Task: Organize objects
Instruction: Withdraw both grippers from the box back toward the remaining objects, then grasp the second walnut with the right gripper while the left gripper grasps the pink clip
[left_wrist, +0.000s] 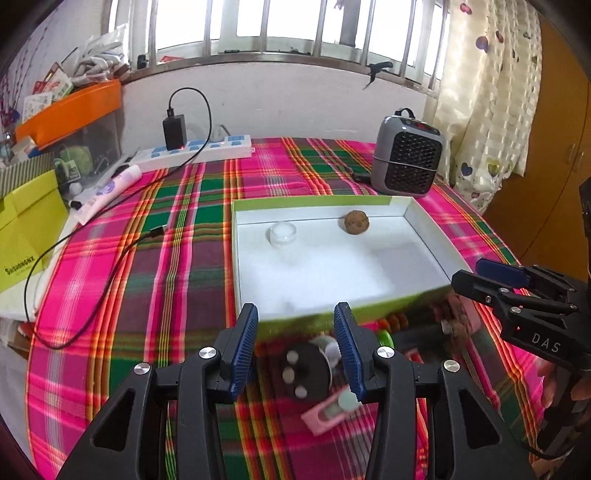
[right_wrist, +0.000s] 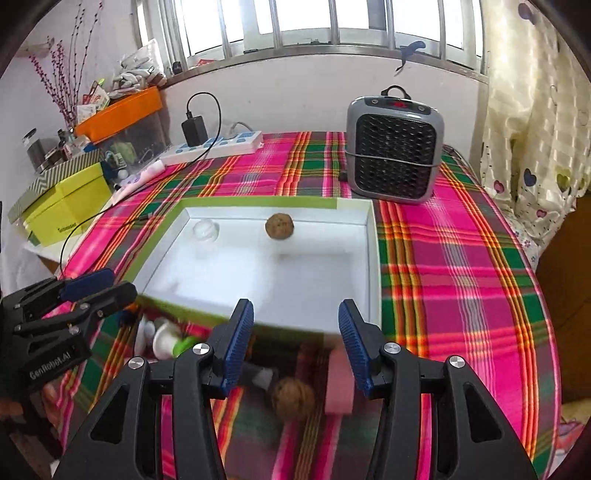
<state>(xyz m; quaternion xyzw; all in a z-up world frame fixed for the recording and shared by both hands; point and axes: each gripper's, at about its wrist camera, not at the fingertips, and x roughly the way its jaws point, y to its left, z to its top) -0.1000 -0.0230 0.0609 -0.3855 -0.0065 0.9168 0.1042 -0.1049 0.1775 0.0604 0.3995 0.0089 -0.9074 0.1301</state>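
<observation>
Both grippers' fingers, left (left_wrist: 295, 350) and right (right_wrist: 295, 347), stand spread and empty above small objects (left_wrist: 314, 369) at the surface's near edge, just before the white tray (left_wrist: 332, 273).

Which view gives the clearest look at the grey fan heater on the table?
The right wrist view: the grey fan heater faces the camera, large and whole. The left wrist view shows it smaller, angled, toward the right.

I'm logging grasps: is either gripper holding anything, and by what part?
Nothing is held: the left gripper and right gripper both have open, empty jaws.
</observation>
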